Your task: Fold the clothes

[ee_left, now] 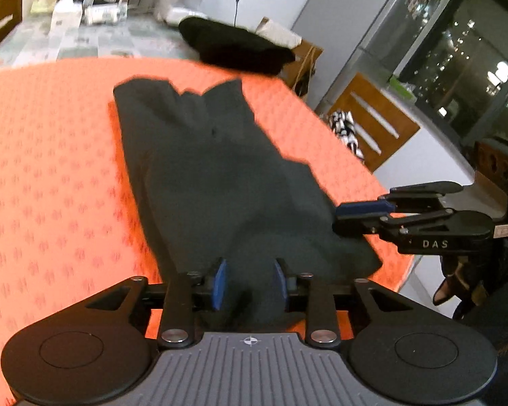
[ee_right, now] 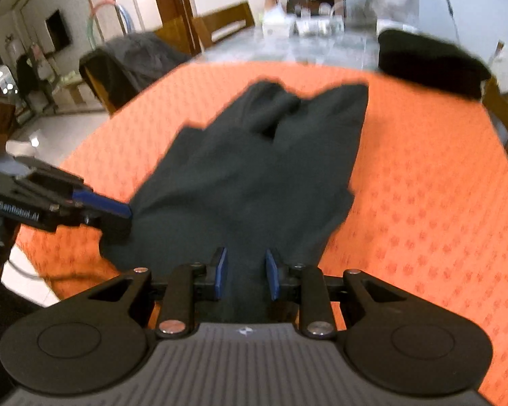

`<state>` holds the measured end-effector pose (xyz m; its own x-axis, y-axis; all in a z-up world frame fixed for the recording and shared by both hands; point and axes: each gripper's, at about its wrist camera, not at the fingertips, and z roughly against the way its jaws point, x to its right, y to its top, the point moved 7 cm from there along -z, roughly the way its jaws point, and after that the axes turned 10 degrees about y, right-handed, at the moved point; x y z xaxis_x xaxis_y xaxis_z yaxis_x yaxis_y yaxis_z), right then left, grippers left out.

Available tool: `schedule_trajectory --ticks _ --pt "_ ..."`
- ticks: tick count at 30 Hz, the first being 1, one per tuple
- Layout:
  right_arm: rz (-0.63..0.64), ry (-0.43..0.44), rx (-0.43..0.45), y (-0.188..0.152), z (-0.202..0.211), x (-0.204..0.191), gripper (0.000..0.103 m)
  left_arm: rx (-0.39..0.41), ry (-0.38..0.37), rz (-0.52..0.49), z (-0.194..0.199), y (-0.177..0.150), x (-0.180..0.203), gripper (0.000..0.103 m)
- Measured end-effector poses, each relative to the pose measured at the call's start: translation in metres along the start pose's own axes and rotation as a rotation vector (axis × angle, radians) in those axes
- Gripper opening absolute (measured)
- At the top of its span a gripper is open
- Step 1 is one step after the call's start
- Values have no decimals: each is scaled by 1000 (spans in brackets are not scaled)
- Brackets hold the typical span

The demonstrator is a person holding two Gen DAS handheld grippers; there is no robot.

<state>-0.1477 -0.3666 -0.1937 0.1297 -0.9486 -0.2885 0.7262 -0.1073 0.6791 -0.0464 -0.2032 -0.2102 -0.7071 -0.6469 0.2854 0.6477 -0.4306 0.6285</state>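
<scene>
Dark garment (ee_left: 220, 182) lies lengthwise on the orange patterned mat (ee_left: 50, 169), its far end bunched into folds, its near end lifted toward both wrist cameras; left gripper (ee_left: 250, 282) has its blue pads on either side of a gathered fold at the near edge, cloth filling the gap between them, so it reads as clamped on the garment; right gripper (ee_right: 245, 272) likewise pinches a fold of the same near edge between its pads; each gripper appears from the side in the other's view, jaws closed on a corner of the fabric; black folded pile (ee_left: 233, 47) sits beyond the mat's far edge on the table (ee_left: 84, 40); wooden chair (ee_left: 372, 118) stands off to the side.
</scene>
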Motion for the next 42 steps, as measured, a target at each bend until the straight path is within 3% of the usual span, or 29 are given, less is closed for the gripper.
schedule_trajectory --ticks 5,11,13,16,20,27,32,34,36,37,39,42 --pt "34 -39 48 29 -5 13 35 51 30 14 -11 24 -1 37" --pt "72 -40 28 45 -35 26 35 80 99 5 -33 46 -2 37" --pt "85 -39 20 51 -44 30 35 75 150 5 -40 48 -7 37" --pt "98 -40 -18 51 -61 35 35 49 169 50 -46 45 -18 37" --pt "15 -68 -5 45 -49 51 36 96 166 87 -27 51 -21 43" --pt "-142 -118 30 36 -22 81 51 123 234 150 -22 55 -37 52" --pt "-264 -141 44 26 -7 101 55 104 264 168 -27 53 -45 51" --pt "-309 -109 36 19 -15 104 55 107 264 171 -26 53 -45 42" --pt "-343 -78 32 15 -22 106 52 110 263 175 -25 53 -46 15" --pt "-353 -65 32 15 -26 105 47 112 263 176 -25 53 -47 14" --pt "-353 -47 41 19 -29 102 17 115 263 180 -24 53 -47 9" --pt "-317 -35 61 30 -31 94 9 103 267 193 -26 51 -51 8"
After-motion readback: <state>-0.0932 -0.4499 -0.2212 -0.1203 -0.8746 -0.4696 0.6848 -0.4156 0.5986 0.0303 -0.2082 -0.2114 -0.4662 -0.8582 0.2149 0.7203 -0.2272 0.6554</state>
